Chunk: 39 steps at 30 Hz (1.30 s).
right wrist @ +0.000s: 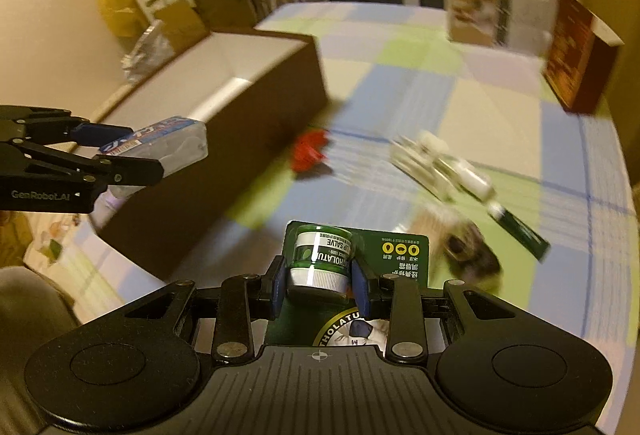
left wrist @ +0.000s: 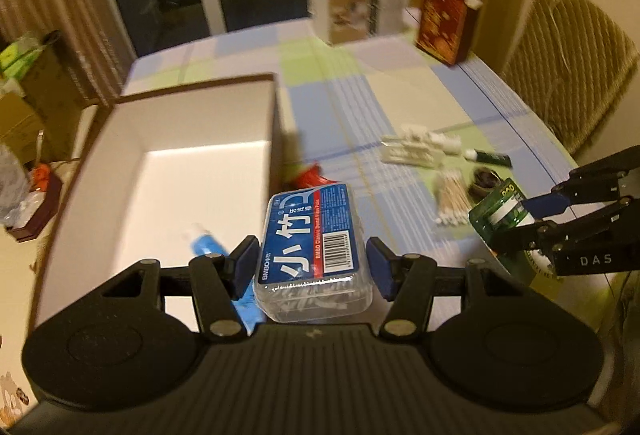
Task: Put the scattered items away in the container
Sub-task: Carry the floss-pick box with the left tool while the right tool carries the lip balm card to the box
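- Left wrist view: left claw (left wrist: 312, 269) is closed on a clear floss-pick box (left wrist: 314, 247) with a blue label, held at the near right corner of the open container (left wrist: 200, 163). Pads grip only its near end; most of the box juts forward.
- Right claw (right wrist: 319, 285) is closed on a green lip-salve pack (right wrist: 320, 255), clamping the jar bubble, carried above the table (right wrist: 400, 95), right of the container.
- Risk: floss-pick box sits partly over the container's right wall, not clearly over the floor. Released here, it may catch the rim and tip outward.
- Risk: smooth plastic, short grip; a quick swing could let it pivot or slip.
- Risk: both claws converge on the same near corner; they could collide, or knock the light cardboard wall.
- Risk: backing card of the salve pack may snag the rim on entry.
- Container holds one blue item (left wrist: 212, 247), partly hidden.
- Left on table: red item (right wrist: 308, 151) beside the wall, white sticks (left wrist: 416, 149), cotton swabs (left wrist: 452, 201), dark green tube (left wrist: 490, 157), small dark round item (left wrist: 486, 181).
- Table: pastel checked cloth, two boxes at the far end. Room: curtains, dark window, wicker chair, cartons on the floor. Warm, dim light; background blurred.
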Tool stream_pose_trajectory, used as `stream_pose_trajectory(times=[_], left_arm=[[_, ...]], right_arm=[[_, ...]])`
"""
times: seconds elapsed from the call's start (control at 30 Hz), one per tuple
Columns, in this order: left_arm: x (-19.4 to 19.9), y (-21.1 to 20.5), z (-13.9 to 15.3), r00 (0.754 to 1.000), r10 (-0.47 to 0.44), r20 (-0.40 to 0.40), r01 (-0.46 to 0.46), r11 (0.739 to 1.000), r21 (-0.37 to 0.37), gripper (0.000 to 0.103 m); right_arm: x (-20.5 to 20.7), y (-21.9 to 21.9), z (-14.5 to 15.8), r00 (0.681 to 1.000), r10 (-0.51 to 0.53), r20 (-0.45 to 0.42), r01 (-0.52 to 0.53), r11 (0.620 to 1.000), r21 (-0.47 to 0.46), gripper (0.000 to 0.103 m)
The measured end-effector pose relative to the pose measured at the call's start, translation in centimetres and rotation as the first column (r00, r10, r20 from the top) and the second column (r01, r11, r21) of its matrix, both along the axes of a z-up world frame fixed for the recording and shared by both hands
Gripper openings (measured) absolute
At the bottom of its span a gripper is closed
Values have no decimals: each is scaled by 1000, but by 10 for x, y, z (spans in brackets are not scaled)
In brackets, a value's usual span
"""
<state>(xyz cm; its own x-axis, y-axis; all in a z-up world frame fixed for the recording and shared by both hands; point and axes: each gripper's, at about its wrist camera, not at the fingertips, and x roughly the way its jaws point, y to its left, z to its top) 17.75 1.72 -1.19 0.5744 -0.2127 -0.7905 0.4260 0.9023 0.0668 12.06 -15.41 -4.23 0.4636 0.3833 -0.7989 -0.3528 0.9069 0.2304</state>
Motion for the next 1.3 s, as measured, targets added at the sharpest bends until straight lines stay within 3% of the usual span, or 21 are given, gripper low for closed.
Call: stream_pose_trajectory(times=[0.6,1.07,1.3], left_arm=[[0,96,31,980,185,73,-186,983,3,54],[21,132,23,965,247,91,-249,968,9,54],[50,147,11,958,274,87,-276,961,10,54]], right_arm=[[40,120,50,964,246,102,-254,965,67,37],[79,177,50,935,332,129,-342,937,71,37],[116,205,37,938,327,117,-338,937,89,37]])
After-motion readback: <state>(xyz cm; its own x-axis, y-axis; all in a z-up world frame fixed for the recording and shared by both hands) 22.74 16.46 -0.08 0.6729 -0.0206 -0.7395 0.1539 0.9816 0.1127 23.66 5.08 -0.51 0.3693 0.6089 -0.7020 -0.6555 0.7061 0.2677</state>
